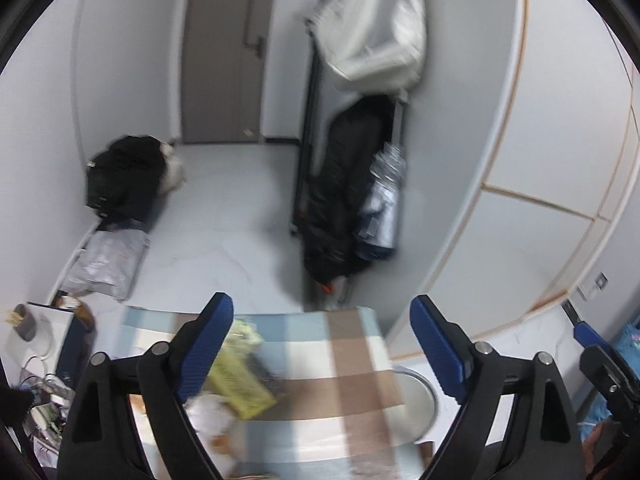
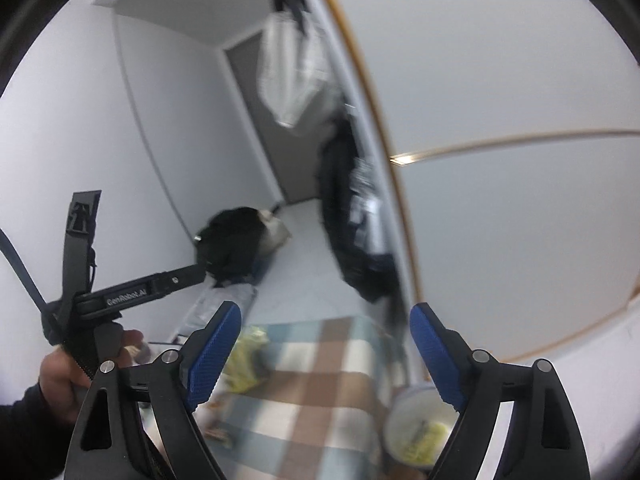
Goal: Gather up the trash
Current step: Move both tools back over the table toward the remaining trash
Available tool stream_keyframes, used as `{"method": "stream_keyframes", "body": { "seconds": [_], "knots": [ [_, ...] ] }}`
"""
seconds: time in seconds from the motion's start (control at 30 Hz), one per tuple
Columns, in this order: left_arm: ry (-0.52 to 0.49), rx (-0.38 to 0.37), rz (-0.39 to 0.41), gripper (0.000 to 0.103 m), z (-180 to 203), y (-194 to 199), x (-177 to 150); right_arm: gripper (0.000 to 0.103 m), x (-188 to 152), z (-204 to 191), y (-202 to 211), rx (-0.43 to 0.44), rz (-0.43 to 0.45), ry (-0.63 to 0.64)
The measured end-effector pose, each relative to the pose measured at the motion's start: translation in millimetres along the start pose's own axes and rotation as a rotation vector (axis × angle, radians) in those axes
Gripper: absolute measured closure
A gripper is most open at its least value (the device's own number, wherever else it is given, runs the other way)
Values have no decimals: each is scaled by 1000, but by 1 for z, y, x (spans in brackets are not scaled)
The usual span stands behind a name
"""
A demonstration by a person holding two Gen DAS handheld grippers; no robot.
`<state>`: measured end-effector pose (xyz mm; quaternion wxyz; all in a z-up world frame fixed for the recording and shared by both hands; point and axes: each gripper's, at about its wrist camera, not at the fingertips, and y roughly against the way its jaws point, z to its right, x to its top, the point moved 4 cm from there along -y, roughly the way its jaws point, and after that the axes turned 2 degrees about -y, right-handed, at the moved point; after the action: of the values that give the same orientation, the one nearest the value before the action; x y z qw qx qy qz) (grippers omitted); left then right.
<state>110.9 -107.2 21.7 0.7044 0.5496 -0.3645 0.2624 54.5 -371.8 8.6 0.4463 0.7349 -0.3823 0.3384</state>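
Your left gripper point(image 1: 322, 344) hangs above the worktop point(image 1: 352, 364) with its jaws spread wide and nothing between the blue pads; no pad touches anything. Your right gripper point(image 2: 326, 350) is the same: jaws wide apart, empty, held over the checked cloth that covers the worktop.

The trash sits toward the worktop's left side. A yellow wrapper point(image 1: 240, 388) lies crumpled there, just beside your left gripper's left finger in the left wrist view, and something white point(image 1: 210, 412), too blurred to name, lies against its near side. The right wrist view shows the same wrapper past that gripper's left finger.

Off the worktop's right edge, lower down, stands a round bin point(image 2: 420, 426). In the right wrist view you can see into it: yellow scraps point(image 2: 424, 436) lie at its bottom. In the left wrist view only its pale rim shows, against the cloth's right edge.

Your left hand point(image 2: 68, 376) grips the left tool's handle at the lower left of the right wrist view, dark sleeve below it.

Beyond the worktop's far edge is pale floor point(image 1: 224, 208), with a black bag point(image 1: 124, 176) against the left wall, a grey door point(image 1: 224, 52) at the end, and coats on a rack point(image 1: 360, 152) to the right. Both views are blurred.
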Motion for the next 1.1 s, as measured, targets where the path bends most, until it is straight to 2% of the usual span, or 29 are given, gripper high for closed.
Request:
{"method": "stream_keyframes", "body": {
  "seconds": [0.2,0.3,0.5,0.7,0.87,1.03,1.1],
  "knots": [
    [43,60,58,11,-50,29,-8,16,-2,-63,4,60,86,77],
    [59,91,85,11,-67,33,-14,16,-8,-93,-7,100,81,97],
    [121,133,101,11,-111,38,-32,16,-23,-136,-27,117,61,151],
    [163,152,78,11,-142,33,-56,16,-46,-165,-48,109,50,185],
    [193,169,71,11,-164,39,-80,16,-69,-180,-71,112,-18,195],
    [240,137,20,11,-181,25,-100,16,-96,-180,-90,85,-80,196],
    [254,108,26,11,-185,19,-110,16,-108,-176,-99,60,-112,201]
  ]
}}
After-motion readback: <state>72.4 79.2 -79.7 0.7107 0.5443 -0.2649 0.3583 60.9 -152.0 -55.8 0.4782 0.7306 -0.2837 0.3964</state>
